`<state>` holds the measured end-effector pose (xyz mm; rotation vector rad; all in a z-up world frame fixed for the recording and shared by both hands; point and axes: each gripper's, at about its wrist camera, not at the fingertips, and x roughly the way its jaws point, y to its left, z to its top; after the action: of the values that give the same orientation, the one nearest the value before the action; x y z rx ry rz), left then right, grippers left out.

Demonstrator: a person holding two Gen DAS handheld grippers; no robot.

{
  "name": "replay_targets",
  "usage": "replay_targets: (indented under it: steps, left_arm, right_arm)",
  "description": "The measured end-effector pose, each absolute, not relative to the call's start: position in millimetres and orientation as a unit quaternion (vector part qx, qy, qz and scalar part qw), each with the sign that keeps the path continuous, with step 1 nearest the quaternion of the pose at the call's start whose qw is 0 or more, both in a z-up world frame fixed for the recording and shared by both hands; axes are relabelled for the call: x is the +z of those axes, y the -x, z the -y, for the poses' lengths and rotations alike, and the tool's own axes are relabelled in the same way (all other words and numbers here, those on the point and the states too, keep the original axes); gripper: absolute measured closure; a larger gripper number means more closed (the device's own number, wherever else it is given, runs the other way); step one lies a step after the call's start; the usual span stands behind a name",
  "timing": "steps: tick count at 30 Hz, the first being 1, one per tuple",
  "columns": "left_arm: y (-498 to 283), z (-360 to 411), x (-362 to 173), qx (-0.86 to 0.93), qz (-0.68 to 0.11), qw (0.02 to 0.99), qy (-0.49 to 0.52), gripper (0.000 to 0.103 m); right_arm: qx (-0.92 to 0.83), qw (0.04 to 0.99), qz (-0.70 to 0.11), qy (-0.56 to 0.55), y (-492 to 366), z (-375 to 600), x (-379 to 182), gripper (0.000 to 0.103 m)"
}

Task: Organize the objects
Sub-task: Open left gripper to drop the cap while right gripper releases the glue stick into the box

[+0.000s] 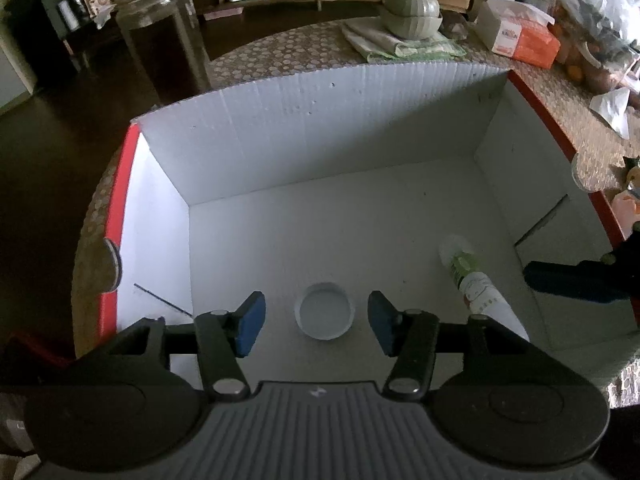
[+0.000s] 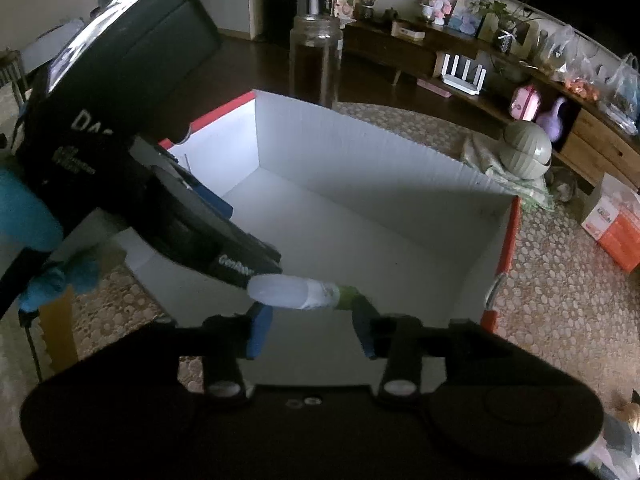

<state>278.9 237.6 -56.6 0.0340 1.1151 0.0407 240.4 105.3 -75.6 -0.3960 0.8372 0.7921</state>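
A white cardboard box (image 1: 320, 128) (image 2: 360, 156) with red outer sides stands open on the table. On its floor lies a small round white lid (image 1: 324, 316), directly between the blue pads of my left gripper (image 1: 317, 322); the pads stand apart from it on both sides, so the gripper is open. A white tube with a green label (image 1: 476, 284) (image 2: 296, 292) lies on the box floor to the right. My right gripper (image 2: 311, 332) hovers just short of the tube, open, with nothing between its pads. One of the right gripper's fingers (image 1: 576, 280) shows at the right edge of the left wrist view.
A tall glass jar (image 1: 160, 40) (image 2: 316, 60) stands behind the box. Stacked green bowls (image 1: 412, 12) (image 2: 524, 148) on a cloth and an orange tissue box (image 1: 520, 36) (image 2: 616, 224) sit on the patterned tablecloth. A blue-gloved hand (image 2: 24, 216) holds the left gripper.
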Motion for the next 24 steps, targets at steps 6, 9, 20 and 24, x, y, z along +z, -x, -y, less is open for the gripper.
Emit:
replay_targets:
  steps: [6, 9, 20, 24]
  left_arm:
    - [-268, -233, -45, 0.020, -0.516, 0.856, -0.019, 0.041]
    - [-261, -229, -38, 0.022, -0.508, 0.861, -0.027, 0.041]
    - [-242, -217, -15, 0.038, -0.496, 0.867, -0.027, 0.028]
    - [-231, -212, -5, 0.041, -0.486, 0.873, -0.024, 0.028]
  right_arm:
    - [0.366, 0.829, -0.386, 0.174, -233, -93, -65, 0.043]
    - [0.364, 0.833, -0.382, 0.168, -229, -85, -59, 0.037]
    - [0.362, 0.847, -0.359, 0.153, -209, -55, -33, 0.031]
    - [0.363, 0.851, -0.351, 0.145, -200, -41, -24, 0.030]
